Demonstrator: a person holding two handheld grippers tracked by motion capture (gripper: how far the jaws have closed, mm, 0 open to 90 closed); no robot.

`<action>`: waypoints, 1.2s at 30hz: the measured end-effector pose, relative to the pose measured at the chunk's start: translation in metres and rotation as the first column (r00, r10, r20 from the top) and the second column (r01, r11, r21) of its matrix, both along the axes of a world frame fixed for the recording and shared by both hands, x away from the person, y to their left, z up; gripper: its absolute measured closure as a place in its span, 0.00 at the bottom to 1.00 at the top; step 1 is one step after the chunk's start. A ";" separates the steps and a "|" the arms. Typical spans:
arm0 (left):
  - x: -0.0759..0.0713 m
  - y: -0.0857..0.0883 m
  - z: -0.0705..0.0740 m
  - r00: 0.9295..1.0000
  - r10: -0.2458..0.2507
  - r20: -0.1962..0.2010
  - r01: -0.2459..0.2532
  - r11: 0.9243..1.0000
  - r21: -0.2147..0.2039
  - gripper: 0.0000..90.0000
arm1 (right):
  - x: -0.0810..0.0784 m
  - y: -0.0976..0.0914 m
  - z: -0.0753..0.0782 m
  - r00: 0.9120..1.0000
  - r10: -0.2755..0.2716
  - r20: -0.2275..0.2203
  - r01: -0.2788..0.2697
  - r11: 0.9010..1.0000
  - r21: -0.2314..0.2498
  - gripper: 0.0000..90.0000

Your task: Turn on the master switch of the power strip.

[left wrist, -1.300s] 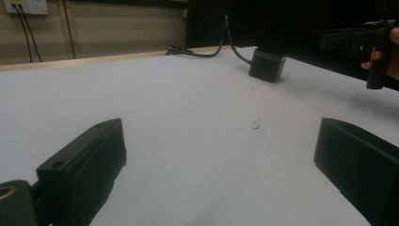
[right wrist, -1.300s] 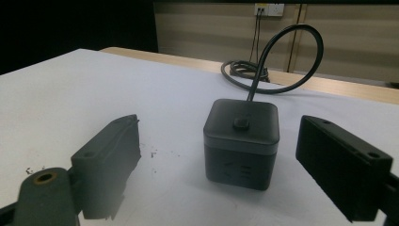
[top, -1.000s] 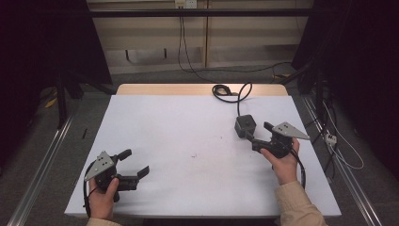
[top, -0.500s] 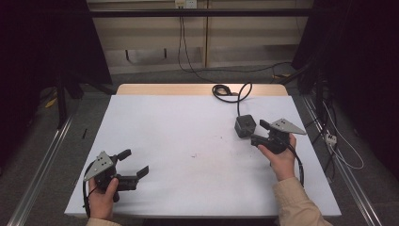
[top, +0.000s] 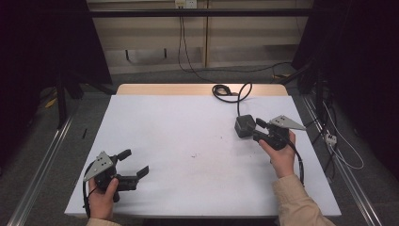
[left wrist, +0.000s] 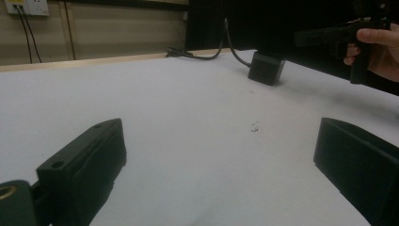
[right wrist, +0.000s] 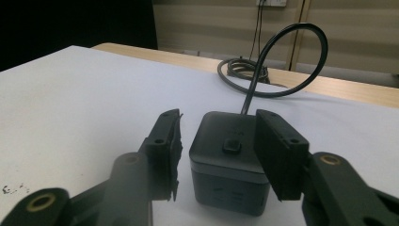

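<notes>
Here, your right gripper point(right wrist: 219, 157) straddles the black cube point(right wrist: 229, 162), jaws apart — close off-centre and its cable point(right wrist: 287, 56) may twist it; left gripper point(top: 136, 173) released.

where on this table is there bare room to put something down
Most of the white table top is bare: the whole middle and left, between the left gripper at the near left corner and the dark cube-shaped power block. It is crowded at the right, where the right gripper straddles the block and its black coiled cable lies at the far edge.
</notes>
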State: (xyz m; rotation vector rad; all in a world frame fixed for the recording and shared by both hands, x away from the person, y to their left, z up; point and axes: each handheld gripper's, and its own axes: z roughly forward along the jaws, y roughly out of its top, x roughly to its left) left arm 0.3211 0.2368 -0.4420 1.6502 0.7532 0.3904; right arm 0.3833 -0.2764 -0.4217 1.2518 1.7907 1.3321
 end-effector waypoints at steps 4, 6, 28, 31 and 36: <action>0.000 0.000 0.000 1.000 -0.002 0.000 0.002 1.000 0.000 0.03 | 0.003 0.002 0.000 1.000 0.004 0.000 -0.004 1.000 -0.026 0.64; 0.000 0.000 0.000 1.000 -0.003 0.000 0.003 1.000 0.000 0.03 | 0.004 0.003 0.000 1.000 0.010 -0.009 -0.010 1.000 -0.024 0.67; -0.001 -0.002 0.000 1.000 -0.005 0.009 0.005 1.000 -0.012 0.03 | 0.019 0.005 -0.004 1.000 0.008 -0.028 -0.008 1.000 -0.011 0.84; -0.001 -0.002 0.000 1.000 -0.005 0.011 0.006 1.000 -0.014 0.03 | 0.021 0.005 -0.002 1.000 0.006 -0.025 -0.006 1.000 -0.022 0.86; -0.002 -0.001 0.001 1.000 0.001 0.014 0.000 1.000 -0.015 0.03 | 0.023 0.003 -0.001 1.000 -0.005 -0.030 0.005 1.000 -0.017 0.89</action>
